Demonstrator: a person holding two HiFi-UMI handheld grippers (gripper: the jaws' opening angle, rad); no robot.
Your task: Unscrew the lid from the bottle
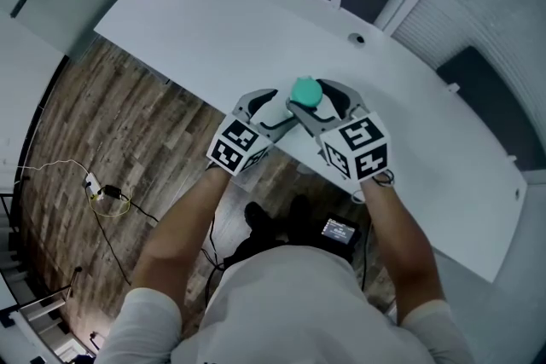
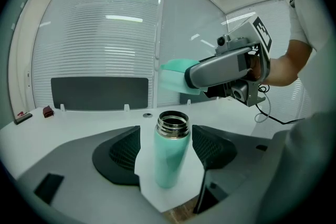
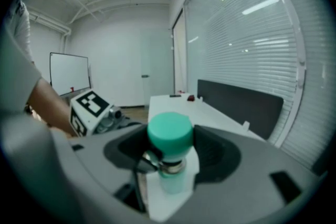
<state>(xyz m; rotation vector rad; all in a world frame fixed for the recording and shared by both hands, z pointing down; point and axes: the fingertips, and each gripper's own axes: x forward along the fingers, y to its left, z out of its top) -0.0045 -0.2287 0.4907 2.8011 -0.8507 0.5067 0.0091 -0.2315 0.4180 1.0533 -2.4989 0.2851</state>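
The lid (image 3: 169,131) is already off the threads; the right gripper (image 1: 317,102) is clenched on it, both pads pressed to its teal sides, and in the left gripper view it hangs above and behind the bottle (image 2: 171,162), clear of the bare steel neck. The bottle stands upright on the white table (image 1: 256,21), close to the near edge, between the 2 jaws of the left gripper (image 1: 269,113). Those jaws look released rather than clamped, since a strip of table shows between the left pad (image 2: 123,152) and the bottle's wall. The unscrewing seems done, so what is left is to carry the lid away cleanly: lift it straight up before any sideways move so that its rim cannot clip the neck; hold the squeeze even, as a round cap can slip; close the left jaws gently on the body first, because a tall, narrow bottle so near the edge would likely tip at 1 light knock.
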